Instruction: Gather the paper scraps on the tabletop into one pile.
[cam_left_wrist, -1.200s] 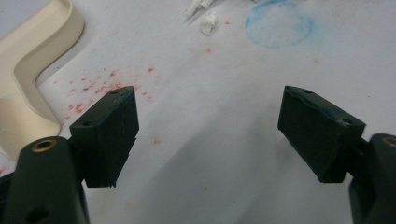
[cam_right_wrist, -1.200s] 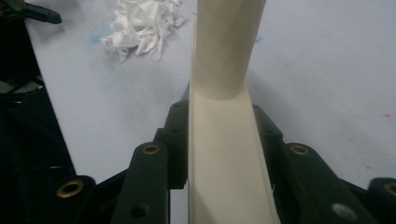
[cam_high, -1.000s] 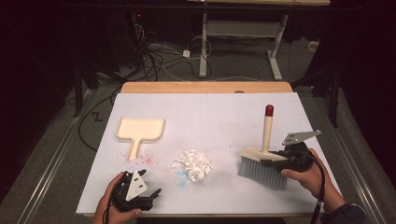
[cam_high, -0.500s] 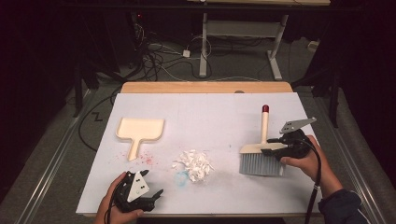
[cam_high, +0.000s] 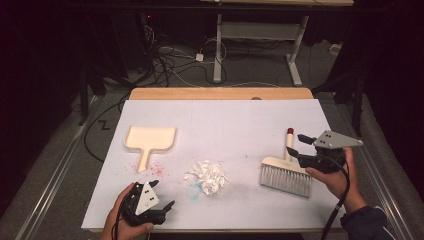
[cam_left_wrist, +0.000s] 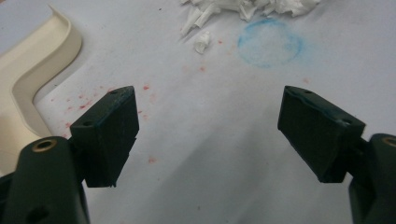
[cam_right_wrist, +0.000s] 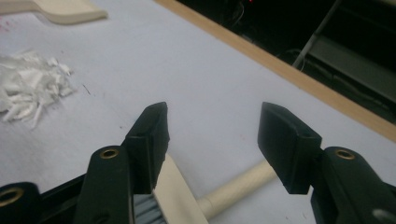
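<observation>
A cream hand brush (cam_high: 280, 164) with grey bristles and a red-tipped handle lies on the white table cover at the right. My right gripper (cam_high: 296, 143) hovers just above its handle, open. Its jaws have just been opening, and its pads touch nothing. In the right gripper view the handle (cam_right_wrist: 238, 186) and brush head (cam_right_wrist: 173, 196) lie below the open right gripper (cam_right_wrist: 215, 116). My left gripper (cam_high: 165, 194) rests open near the front left edge. In its own view the left gripper (cam_left_wrist: 210, 95) holds nothing. A pile of white paper shreds (cam_high: 207, 176) sits mid-table, and a cream dustpan (cam_high: 150, 139) lies at the left.
Red specks (cam_high: 157, 170) and a blue ring stain (cam_high: 192, 191) mark the cover (cam_high: 225, 120) near the shreds. A wooden table edge (cam_high: 220, 93) runs along the back. Cables and a desk frame (cam_high: 260, 30) stand on the floor behind.
The right gripper opened and rose off the brush handle. The handle, propped up before, has dropped lower. The left gripper stayed put.
</observation>
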